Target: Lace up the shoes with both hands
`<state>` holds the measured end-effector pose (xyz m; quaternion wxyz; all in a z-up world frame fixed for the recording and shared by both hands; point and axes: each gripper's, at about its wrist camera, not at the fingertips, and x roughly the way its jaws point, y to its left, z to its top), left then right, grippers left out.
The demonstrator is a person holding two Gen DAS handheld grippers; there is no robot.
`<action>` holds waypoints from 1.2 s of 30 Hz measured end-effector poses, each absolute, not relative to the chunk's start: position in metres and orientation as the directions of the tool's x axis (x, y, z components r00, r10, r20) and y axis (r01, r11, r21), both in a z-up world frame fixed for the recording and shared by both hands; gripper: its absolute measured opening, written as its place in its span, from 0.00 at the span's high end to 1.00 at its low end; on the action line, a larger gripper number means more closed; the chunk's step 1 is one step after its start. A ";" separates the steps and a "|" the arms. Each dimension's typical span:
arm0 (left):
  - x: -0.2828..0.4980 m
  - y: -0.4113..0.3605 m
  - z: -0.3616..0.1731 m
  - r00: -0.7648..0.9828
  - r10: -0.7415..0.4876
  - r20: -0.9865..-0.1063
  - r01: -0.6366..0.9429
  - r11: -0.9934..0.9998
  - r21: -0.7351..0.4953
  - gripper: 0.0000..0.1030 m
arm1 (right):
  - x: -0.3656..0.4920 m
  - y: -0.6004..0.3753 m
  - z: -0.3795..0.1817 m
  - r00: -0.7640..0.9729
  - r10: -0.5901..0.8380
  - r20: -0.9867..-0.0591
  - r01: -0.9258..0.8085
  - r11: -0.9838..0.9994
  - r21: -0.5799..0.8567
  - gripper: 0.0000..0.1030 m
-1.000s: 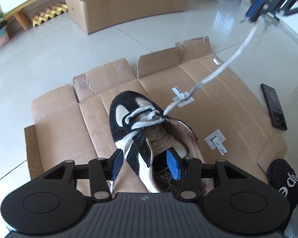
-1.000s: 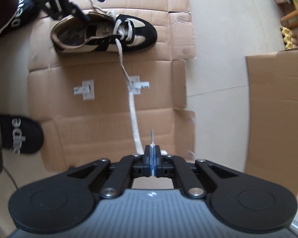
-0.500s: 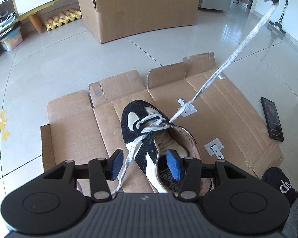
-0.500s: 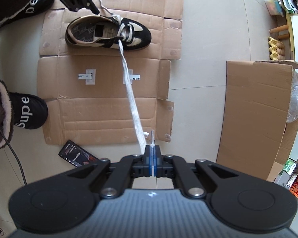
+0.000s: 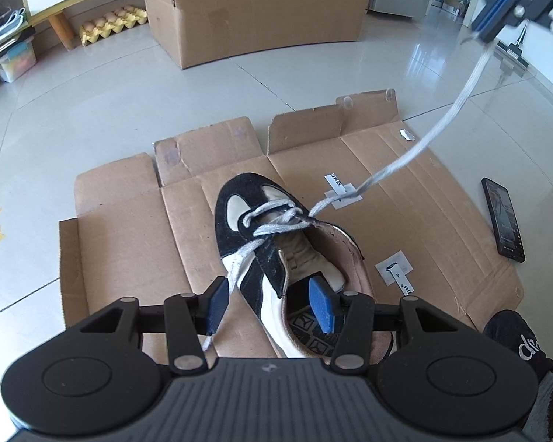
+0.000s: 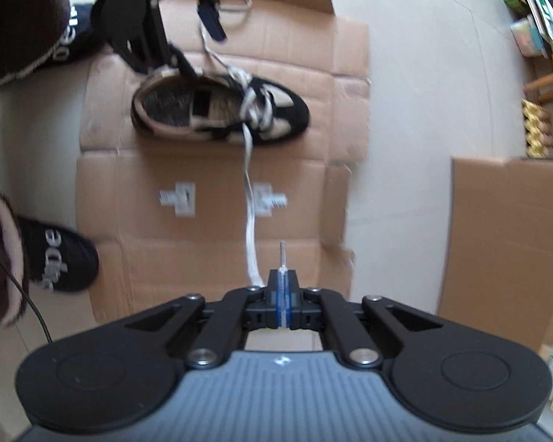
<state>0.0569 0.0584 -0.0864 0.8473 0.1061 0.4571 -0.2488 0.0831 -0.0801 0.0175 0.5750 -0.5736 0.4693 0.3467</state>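
Your right gripper (image 6: 283, 300) is closed on the end of the white shoelace (image 6: 250, 228), and the plastic tip sticks out past the blue pads. In the left wrist view this gripper (image 5: 492, 18) is in the upper right of the frame, and the lace runs from it down to the eyelets in a light curve. The black and cream sneaker (image 5: 276, 243) lies at the center of the frame on the flattened cardboard (image 5: 121, 243), with its toe pointing away from you. Your left gripper (image 5: 269, 302) is open just above the heel opening and holds nothing. The other lace end (image 5: 239, 269) passes just beside its left pad. A phone (image 5: 503, 219) lies at the right edge of the cardboard.
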 end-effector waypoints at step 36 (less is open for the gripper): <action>0.078 0.044 -0.122 0.421 -0.333 -0.844 0.585 0.810 -0.028 0.78 | 0.119 -0.041 -0.094 0.174 0.267 -0.948 -0.925 0.373 -0.064 0.98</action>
